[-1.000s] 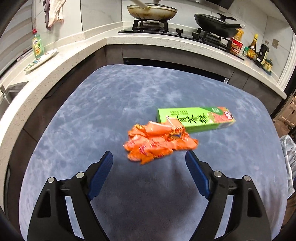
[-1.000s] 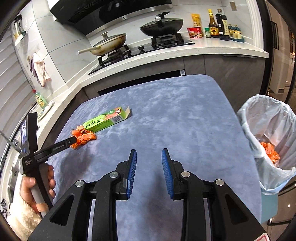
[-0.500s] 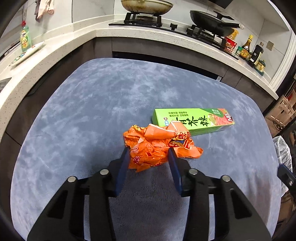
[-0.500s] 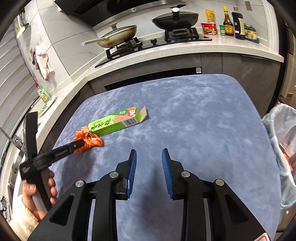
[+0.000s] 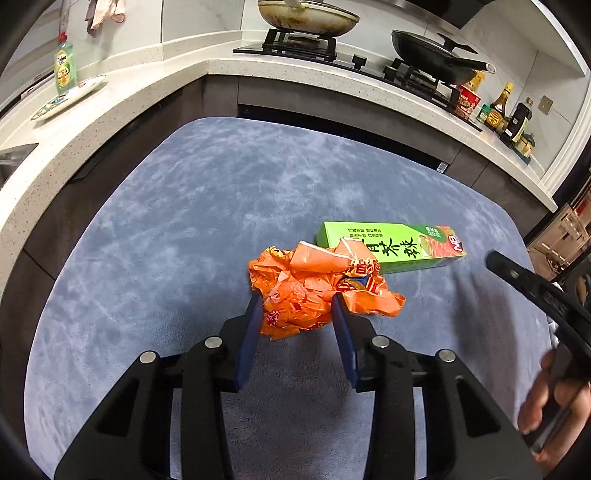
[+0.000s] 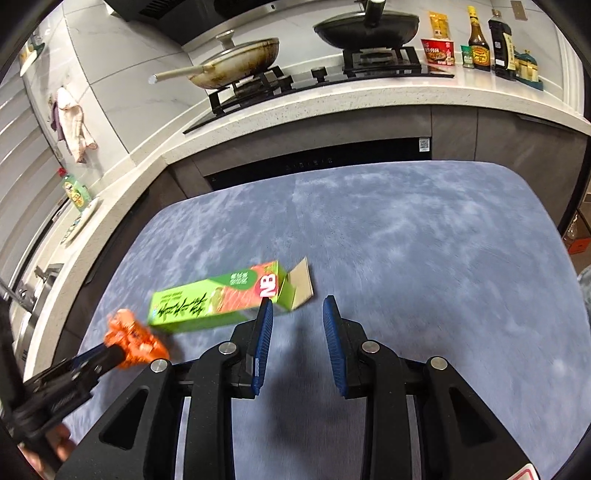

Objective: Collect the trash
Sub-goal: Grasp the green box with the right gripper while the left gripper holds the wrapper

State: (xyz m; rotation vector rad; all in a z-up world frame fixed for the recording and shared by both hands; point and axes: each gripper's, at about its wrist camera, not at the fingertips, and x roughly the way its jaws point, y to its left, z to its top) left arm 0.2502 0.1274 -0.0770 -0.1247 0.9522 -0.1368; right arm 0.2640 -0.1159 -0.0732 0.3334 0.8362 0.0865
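Nearest, the left gripper (image 5: pixel 297 308) has its fingers (image 5: pixel 251 332) clamped on the near edge of a crumpled orange wrapper (image 5: pixel 314 288), which lies on the blue tabletop (image 5: pixel 184 221); whether the wrapper is already lifted clear cannot be told. The right gripper (image 6: pixel 297 317) hangs just above the tabletop with its fingers (image 6: pixel 263 332) partly apart and nothing between them. Its left finger overlaps the near end of a green carton (image 6: pixel 207 301), but contact cannot be confirmed.

Just beyond the wrapper, and touching it, lies the green carton (image 5: pixel 391 245) on its side. Farther off are a pale pan (image 6: pixel 236 59) and a dark pan (image 6: pixel 365 26) on the hob.

Progress, as a judgement: one piece of trash is gripped but not binned, the carton remains to be taken, and no bin appears in either view.

Differences between views: the left wrist view shows the grip on the wrapper closely, with the right gripper and a hand (image 5: pixel 550 402) at its edge. Only the right wrist view shows the carton's open end flap (image 6: pixel 301 282) and the left gripper from the side.
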